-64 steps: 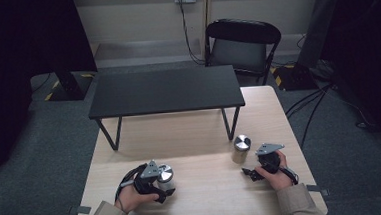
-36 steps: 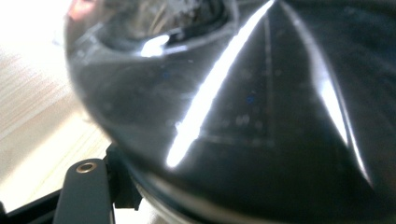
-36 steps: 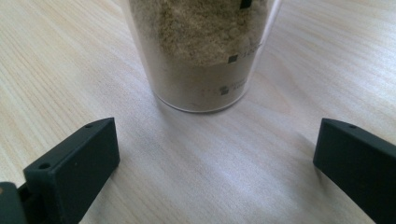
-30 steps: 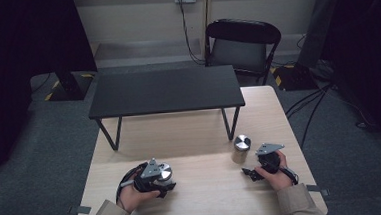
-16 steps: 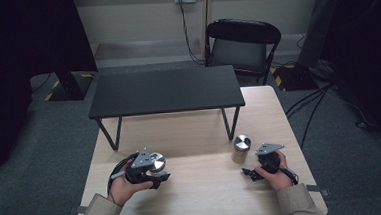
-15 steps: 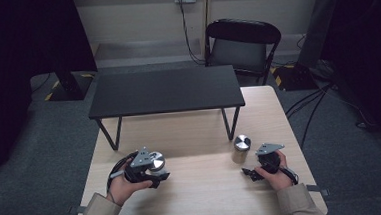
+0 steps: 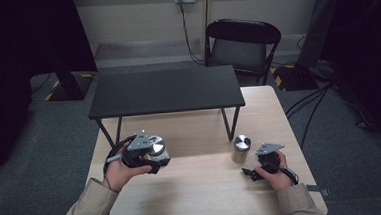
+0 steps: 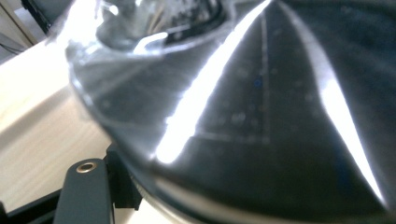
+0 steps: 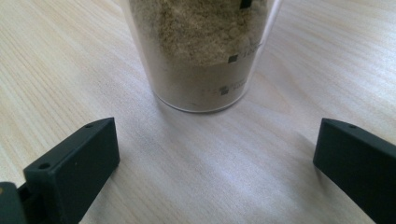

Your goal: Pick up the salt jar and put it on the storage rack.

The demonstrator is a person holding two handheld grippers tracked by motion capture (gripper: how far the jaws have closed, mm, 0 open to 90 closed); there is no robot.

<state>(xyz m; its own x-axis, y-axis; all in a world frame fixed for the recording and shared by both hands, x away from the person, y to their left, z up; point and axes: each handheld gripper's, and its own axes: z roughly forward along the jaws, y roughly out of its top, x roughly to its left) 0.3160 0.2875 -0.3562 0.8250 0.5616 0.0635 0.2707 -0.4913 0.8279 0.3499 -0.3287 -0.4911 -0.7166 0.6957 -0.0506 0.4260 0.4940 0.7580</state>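
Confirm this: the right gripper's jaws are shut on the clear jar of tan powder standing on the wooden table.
Not quite. In the right gripper view the right gripper has its jaws spread wide, with the clear jar of tan powder standing untouched beyond them on the wooden table. They aren't shut on it.

The left gripper [image 7: 154,157], holding a shiny round metal lid [image 7: 155,145], has risen off the wooden table [image 7: 204,197] and moved forward and left.

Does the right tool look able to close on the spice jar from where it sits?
Probably yes: the right tool is open with the jar upright just ahead; only bare tabletop lies between.
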